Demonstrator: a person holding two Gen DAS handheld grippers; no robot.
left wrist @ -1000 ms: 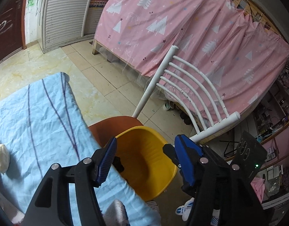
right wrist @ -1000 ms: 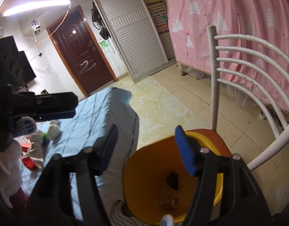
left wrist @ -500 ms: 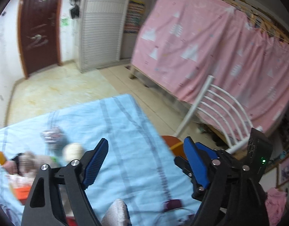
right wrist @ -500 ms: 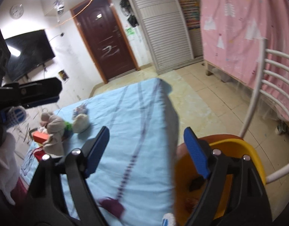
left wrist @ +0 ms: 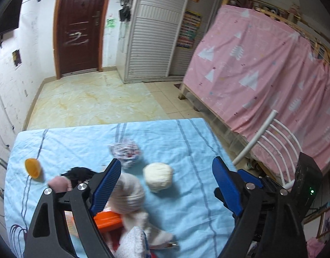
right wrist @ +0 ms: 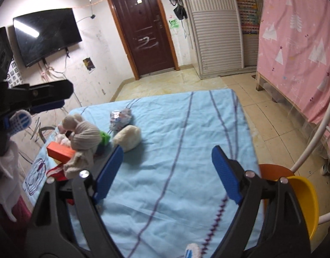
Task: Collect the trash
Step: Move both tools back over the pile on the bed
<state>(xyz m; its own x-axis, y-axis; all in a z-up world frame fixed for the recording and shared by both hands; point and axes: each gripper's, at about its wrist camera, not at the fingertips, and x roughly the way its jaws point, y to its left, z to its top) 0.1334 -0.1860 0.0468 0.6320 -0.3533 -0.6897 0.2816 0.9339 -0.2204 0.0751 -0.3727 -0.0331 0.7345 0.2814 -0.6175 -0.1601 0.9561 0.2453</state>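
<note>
A blue-clothed table (left wrist: pixel 186 142) holds a crumpled white paper ball (left wrist: pixel 158 177), a crumpled foil wrapper (left wrist: pixel 125 151), an orange peel (left wrist: pixel 32 168), an orange box (left wrist: pixel 106 220) and a beige plush toy (left wrist: pixel 128 195). My left gripper (left wrist: pixel 167 189) is open and empty above them, just right of the plush. In the right wrist view the paper ball (right wrist: pixel 128 137) and wrapper (right wrist: pixel 120 117) lie ahead left of my open, empty right gripper (right wrist: pixel 168 172). The yellow bin (right wrist: pixel 304 202) sits on a chair at the right.
A white-backed chair (left wrist: pixel 274 142) stands at the table's right edge. A pink-curtained bed (left wrist: pixel 261 75) is behind it. A brown door (right wrist: pixel 145 28), a wall TV (right wrist: pixel 46 34) and open tiled floor (left wrist: pixel 94 101) lie beyond the table.
Both grippers have swung left from the yellow bin on the chair to the table. The trash and toys have come into view. Both stay open.
</note>
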